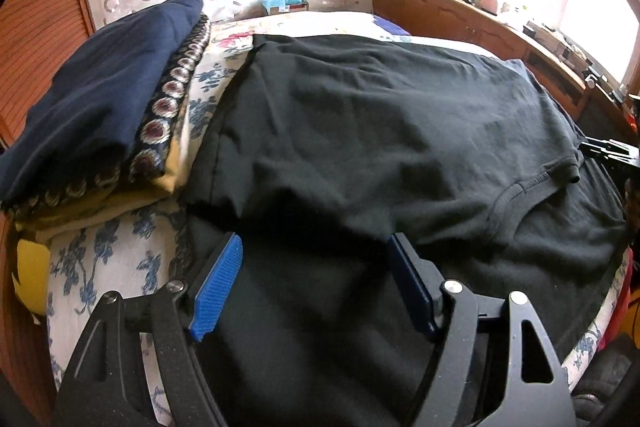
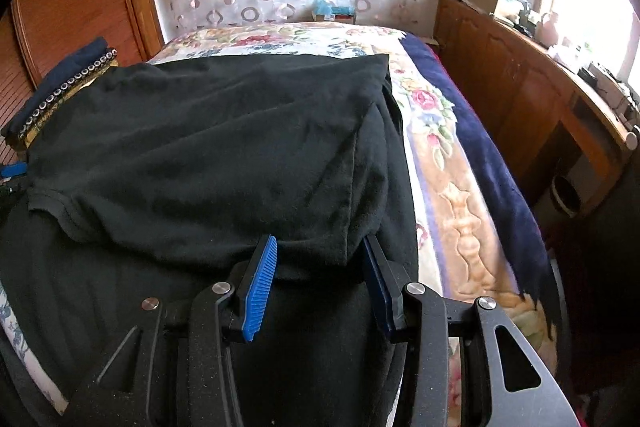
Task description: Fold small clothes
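Note:
A black T-shirt [image 1: 360, 131] lies spread on the bed, its far part folded back over the near part; it also shows in the right wrist view [image 2: 208, 155]. Its collar [image 1: 520, 195] is at the right in the left wrist view. My left gripper [image 1: 316, 247] is open, its blue pads just over the near fold edge of the shirt, nothing held. My right gripper [image 2: 320, 247] is open too, its pads on either side of a folded corner of the shirt [image 2: 332, 251], not closed on it.
A stack of folded clothes, navy on top [image 1: 104, 99], sits at the left of the bed. The floral bedspread [image 2: 448, 163] is bare to the right. A wooden cabinet [image 2: 520, 95] with clutter runs along the right under a bright window. A headboard [image 1: 36, 39] is at left.

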Available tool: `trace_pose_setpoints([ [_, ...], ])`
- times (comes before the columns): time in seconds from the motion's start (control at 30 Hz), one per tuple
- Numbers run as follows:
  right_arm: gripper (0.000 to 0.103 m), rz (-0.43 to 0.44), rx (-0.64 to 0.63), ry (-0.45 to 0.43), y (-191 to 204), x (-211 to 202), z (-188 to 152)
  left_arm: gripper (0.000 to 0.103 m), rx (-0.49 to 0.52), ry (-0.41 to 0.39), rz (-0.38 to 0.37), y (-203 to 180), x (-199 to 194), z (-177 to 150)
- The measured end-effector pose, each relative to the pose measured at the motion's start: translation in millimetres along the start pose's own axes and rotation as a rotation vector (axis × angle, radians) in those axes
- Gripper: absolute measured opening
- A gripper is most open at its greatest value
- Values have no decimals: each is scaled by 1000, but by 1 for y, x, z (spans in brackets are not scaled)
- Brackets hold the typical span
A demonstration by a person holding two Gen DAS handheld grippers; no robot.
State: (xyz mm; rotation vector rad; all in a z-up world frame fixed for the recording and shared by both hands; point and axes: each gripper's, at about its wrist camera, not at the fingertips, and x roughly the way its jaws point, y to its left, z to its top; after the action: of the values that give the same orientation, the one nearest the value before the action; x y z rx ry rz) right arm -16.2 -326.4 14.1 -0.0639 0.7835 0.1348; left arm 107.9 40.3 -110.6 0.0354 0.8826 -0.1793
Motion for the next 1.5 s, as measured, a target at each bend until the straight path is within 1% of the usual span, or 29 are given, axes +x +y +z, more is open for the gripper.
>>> trace_pose_setpoints([
  [0.03, 45, 3, 0, -2, 4, 6, 1, 75, -7, -3, 0, 2, -1, -1],
  [0.1, 45, 8, 5, -9, 1, 5, -1, 75, -26, -7, -4, 5, -3, -2],
  [0.13, 45, 4, 4, -11, 6, 12, -2, 75, -34, -7, -5, 7, -4, -2],
  [0.2, 45, -4, -2, -13, 8, 14, -2, 75, -47, -12, -9, 8, -4, -2],
  [0.33, 45, 0, 2, -15, 21, 27, 4, 75, -58, -16, -29, 10, 0, 4],
  [0.5, 45, -1, 1, -17, 22, 28, 4, 74, -82, -13, -12, 14, 11, 15],
  [0.63, 45, -2, 0, -17, 22, 28, 4, 72, -132, -21, -36, 19, 14, 23],
  [0.7, 45, -2, 0, -17, 21, 28, 4, 68, -150, -28, -36, 22, 14, 26],
  [0.73, 45, -2, 0, -17, 21, 28, 4, 62, -157, -29, -35, 23, 15, 27],
  [0.77, 45, -2, 0, -18, 21, 28, 4, 52, -162, -29, -32, 23, 15, 28],
  [0.8, 45, -3, 0, -17, 21, 28, 4, 47, -161, -28, -22, 23, 16, 28],
  [0.87, 45, -3, 0, -18, 21, 29, 4, 28, -158, -31, -3, 24, 17, 29],
  [0.9, 45, -2, 1, -18, 21, 28, 4, 23, -155, -33, 7, 24, 18, 29],
  [0.93, 45, -2, 3, -19, 20, 28, 4, 13, -153, -34, 16, 24, 18, 28],
  [0.97, 42, -3, 3, -20, 21, 28, 4, 7, -149, -38, 24, 24, 17, 28],
  [1.0, 37, -2, 2, -20, 21, 28, 4, 6, -143, -46, 22, 24, 15, 27],
  [1.03, 21, 4, -2, -25, 22, 28, 4, 5, -139, -57, 23, 24, 13, 27],
  [1.07, 15, 3, -3, -29, 22, 28, 4, 4, -129, -71, 28, 22, 9, 26],
  [1.13, 10, 4, -16, -31, 25, 28, 6, 4, -113, -101, 36, 19, 0, 26],
  [1.23, 9, 14, -24, -67, 26, 19, 8, 4, -105, -161, 39, 16, -20, 28],
  [1.3, 9, 21, -9, -115, 23, 6, 12, 4, -108, -198, 24, 15, -34, 30],
  [1.4, 9, 32, 3, -178, 18, -17, 20, 4, -101, -224, 17, 11, -48, 32],
  [1.5, 8, 49, -8, -209, 16, -35, 24, 4, -96, -241, 10, 11, -58, 30],
])
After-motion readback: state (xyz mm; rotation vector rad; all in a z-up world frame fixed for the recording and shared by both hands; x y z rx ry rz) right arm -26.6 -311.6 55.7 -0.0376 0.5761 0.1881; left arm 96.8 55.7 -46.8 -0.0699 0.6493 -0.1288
